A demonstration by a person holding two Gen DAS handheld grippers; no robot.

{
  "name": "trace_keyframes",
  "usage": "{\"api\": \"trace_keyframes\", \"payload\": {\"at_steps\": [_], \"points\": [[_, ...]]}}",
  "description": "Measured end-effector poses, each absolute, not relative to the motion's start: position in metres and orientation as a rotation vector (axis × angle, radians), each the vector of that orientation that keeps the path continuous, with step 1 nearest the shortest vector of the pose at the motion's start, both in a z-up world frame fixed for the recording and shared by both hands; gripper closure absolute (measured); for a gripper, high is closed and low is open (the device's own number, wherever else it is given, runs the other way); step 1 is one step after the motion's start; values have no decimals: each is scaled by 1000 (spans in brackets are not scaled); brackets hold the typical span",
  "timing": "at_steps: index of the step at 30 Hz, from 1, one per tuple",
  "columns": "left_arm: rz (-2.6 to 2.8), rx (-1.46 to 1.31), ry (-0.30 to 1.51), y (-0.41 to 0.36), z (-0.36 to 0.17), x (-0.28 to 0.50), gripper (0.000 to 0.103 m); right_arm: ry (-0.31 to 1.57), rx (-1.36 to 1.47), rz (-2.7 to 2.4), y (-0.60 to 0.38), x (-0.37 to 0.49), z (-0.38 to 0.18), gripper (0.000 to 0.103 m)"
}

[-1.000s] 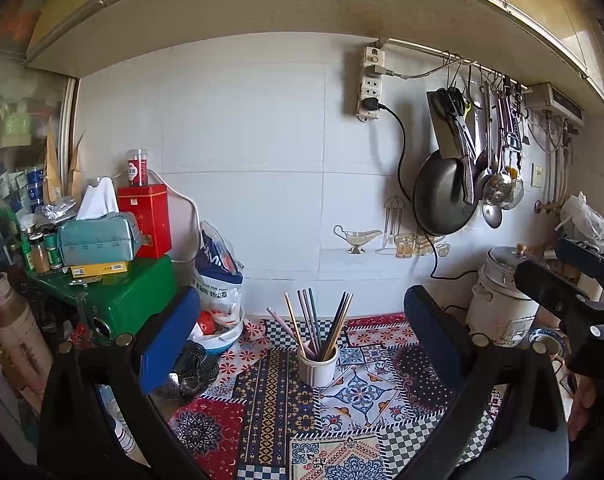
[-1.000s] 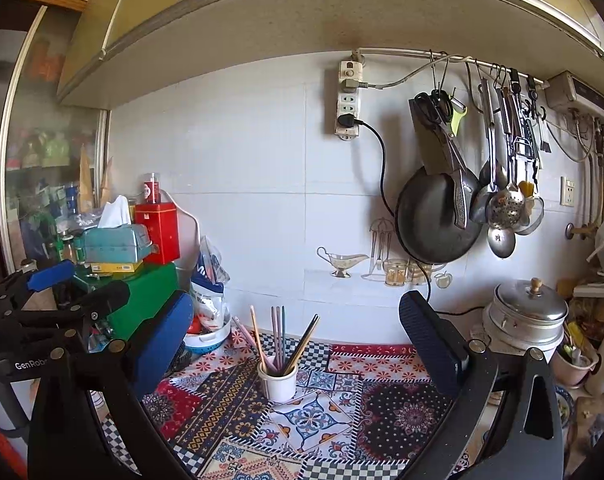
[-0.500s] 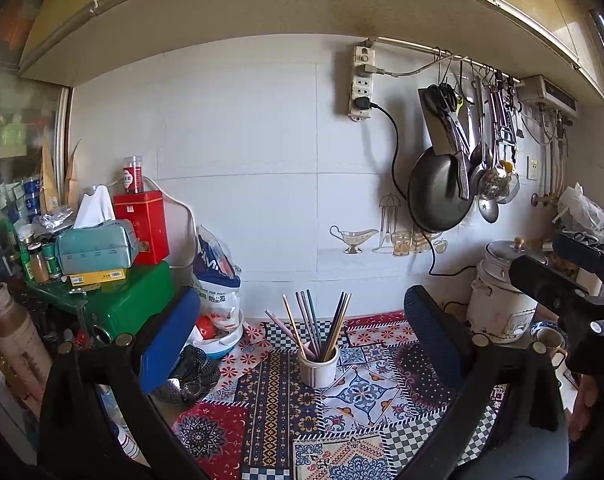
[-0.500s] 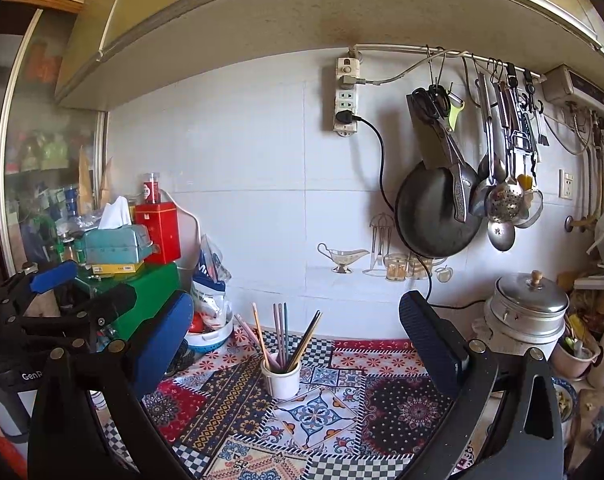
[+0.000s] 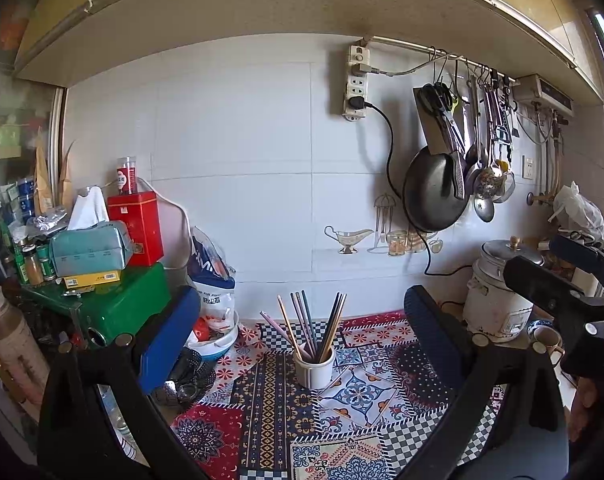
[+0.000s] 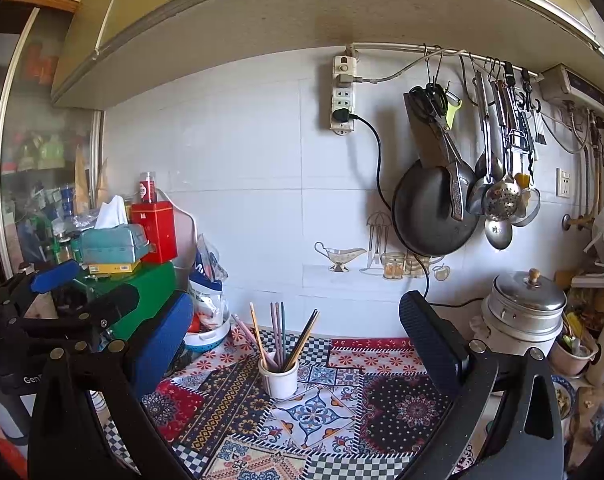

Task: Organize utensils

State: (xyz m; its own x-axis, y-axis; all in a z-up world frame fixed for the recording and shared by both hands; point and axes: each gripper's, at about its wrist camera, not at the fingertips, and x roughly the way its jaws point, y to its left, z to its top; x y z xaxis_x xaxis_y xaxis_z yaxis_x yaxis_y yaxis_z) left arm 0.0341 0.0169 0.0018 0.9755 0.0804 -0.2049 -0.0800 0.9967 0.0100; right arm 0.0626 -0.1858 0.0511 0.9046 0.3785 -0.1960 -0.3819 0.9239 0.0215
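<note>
A small white cup (image 5: 314, 368) (image 6: 279, 378) stands on the patterned mat (image 5: 349, 396) (image 6: 321, 404) and holds several chopsticks (image 5: 309, 324) (image 6: 280, 334) fanned upward. My left gripper (image 5: 298, 344) is open, its blue fingers wide apart on either side of the cup, well short of it. My right gripper (image 6: 296, 340) is open too and empty, with the cup between and beyond its fingers. Each gripper shows at the edge of the other's view: the right one (image 5: 573, 280) and the left one (image 6: 82, 296).
Ladles, a strainer and a black pan (image 5: 435, 196) (image 6: 433, 216) hang from a wall rail. A steel pot (image 5: 497, 292) (image 6: 525, 312) stands at the right. At the left sit a green case (image 5: 114, 304), a tissue box (image 6: 112, 244), a red tin and a bowl (image 5: 218, 340).
Both views have shifted slightly, so the cup and wall items sit a little differently in frame. Both grippers stay open and empty.
</note>
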Motion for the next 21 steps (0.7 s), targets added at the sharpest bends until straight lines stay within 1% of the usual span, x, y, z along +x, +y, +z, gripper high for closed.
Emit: {"api": "trace_keyframes", "payload": {"at_steps": [21], "points": [[50,9,189,17,2,33,1,204,-11,392,-184,67,51,1]]}}
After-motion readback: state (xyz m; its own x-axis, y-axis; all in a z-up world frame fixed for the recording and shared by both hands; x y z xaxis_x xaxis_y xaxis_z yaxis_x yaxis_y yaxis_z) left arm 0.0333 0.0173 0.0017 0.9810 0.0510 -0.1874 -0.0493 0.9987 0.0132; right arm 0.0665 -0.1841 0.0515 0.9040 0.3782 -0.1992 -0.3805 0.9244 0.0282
